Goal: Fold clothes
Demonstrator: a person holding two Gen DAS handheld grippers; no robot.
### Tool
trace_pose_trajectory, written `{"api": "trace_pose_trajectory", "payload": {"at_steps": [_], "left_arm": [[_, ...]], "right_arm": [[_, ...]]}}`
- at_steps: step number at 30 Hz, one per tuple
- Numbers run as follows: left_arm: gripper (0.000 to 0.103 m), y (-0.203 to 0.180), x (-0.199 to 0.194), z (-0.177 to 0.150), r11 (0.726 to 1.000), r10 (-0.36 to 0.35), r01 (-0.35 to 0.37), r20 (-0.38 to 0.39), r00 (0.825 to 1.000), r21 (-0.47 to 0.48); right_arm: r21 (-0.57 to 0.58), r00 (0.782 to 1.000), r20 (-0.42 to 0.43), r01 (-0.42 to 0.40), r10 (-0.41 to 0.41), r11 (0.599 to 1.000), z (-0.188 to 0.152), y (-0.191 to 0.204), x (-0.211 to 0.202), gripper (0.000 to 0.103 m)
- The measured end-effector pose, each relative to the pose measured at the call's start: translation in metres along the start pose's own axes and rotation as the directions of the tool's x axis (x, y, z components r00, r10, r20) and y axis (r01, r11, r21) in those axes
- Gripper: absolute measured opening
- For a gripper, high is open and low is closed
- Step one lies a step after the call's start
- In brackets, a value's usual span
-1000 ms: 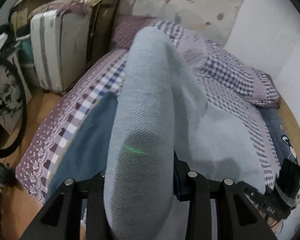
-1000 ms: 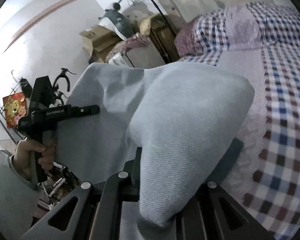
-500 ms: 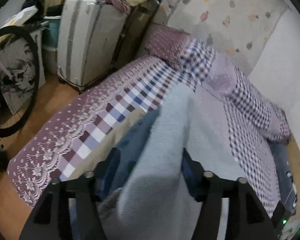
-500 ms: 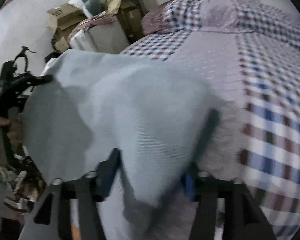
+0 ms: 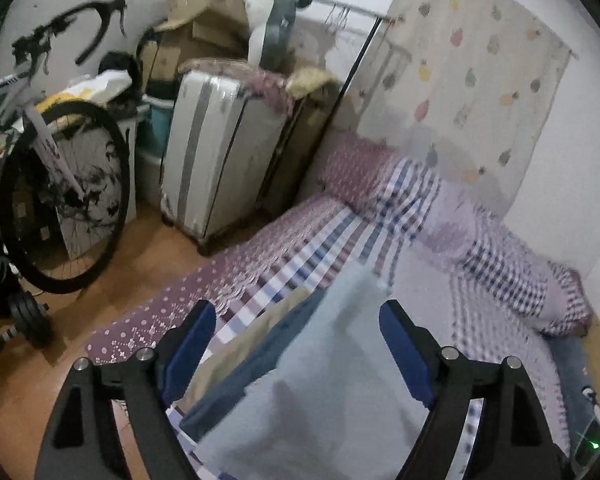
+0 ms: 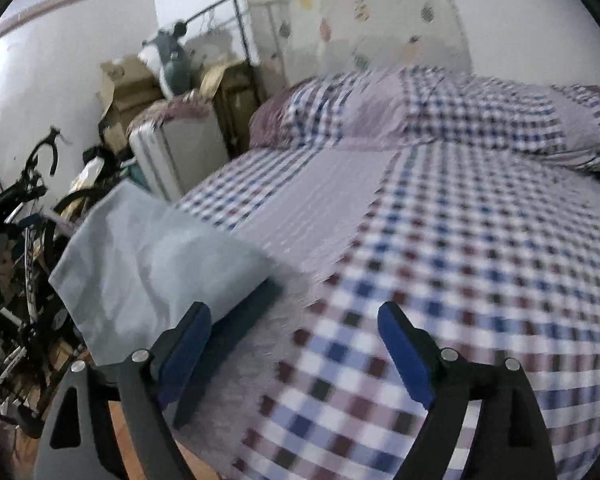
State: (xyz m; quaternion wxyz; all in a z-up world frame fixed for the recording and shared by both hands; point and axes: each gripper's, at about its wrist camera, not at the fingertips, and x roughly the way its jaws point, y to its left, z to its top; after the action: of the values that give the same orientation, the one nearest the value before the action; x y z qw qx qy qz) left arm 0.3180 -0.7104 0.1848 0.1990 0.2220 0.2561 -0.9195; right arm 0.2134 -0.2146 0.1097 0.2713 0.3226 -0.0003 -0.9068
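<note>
**Both claws spreading, light blue garment flat on the bed**

Left gripper (image 5: 296, 332): jaws wide apart and opening further, blue pads clear of any cloth. Beneath and ahead, the light blue garment (image 5: 332, 368), lying flat on the checked bedspread (image 5: 500, 320) near the bed's edge. Under it, a darker blue layer (image 5: 260, 364) and a tan layer (image 5: 244, 340) showing along its left side.

Right gripper (image 6: 294, 332): likewise opening, nothing pinched between the pads, only bedspread (image 6: 460, 240) in the gap. Same light blue garment (image 6: 156, 256) off to the left of that claw, just beside its left finger, spread over the dark layer (image 6: 236, 320) at the mattress corner.

Beyond the bed: a silver suitcase (image 5: 216, 160), cardboard boxes (image 5: 204, 12), a bicycle (image 5: 60, 184) on the wooden floor, pillows (image 6: 440, 108) at the head. Both views blurred.
</note>
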Motion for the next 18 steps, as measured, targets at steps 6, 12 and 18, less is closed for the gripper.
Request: {"api": "trace_pose_trajectory", "payload": {"at_steps": [6, 12, 18], "left_arm": [[0.093, -0.074, -0.06, -0.016, 0.988, -0.151, 0.146, 0.101, 0.983, 0.05], [0.094, -0.186, -0.102, -0.055, 0.937, -0.322, 0.299, 0.113, 0.94, 0.178], [0.097, -0.322, -0.121, -0.116, 0.817, -0.516, 0.494, -0.004, 0.856, 0.297]], "right_arm": [[0.023, 0.999, 0.031, 0.026, -0.027, 0.999, 0.0, -0.064, -0.075, 0.093], [0.032, 0.987, 0.114, 0.114, -0.117, 0.993, -0.002, -0.133, -0.15, 0.095], [0.099, 0.962, 0.189, 0.181, -0.197, 0.978, -0.002, -0.207, -0.215, 0.098]]}}
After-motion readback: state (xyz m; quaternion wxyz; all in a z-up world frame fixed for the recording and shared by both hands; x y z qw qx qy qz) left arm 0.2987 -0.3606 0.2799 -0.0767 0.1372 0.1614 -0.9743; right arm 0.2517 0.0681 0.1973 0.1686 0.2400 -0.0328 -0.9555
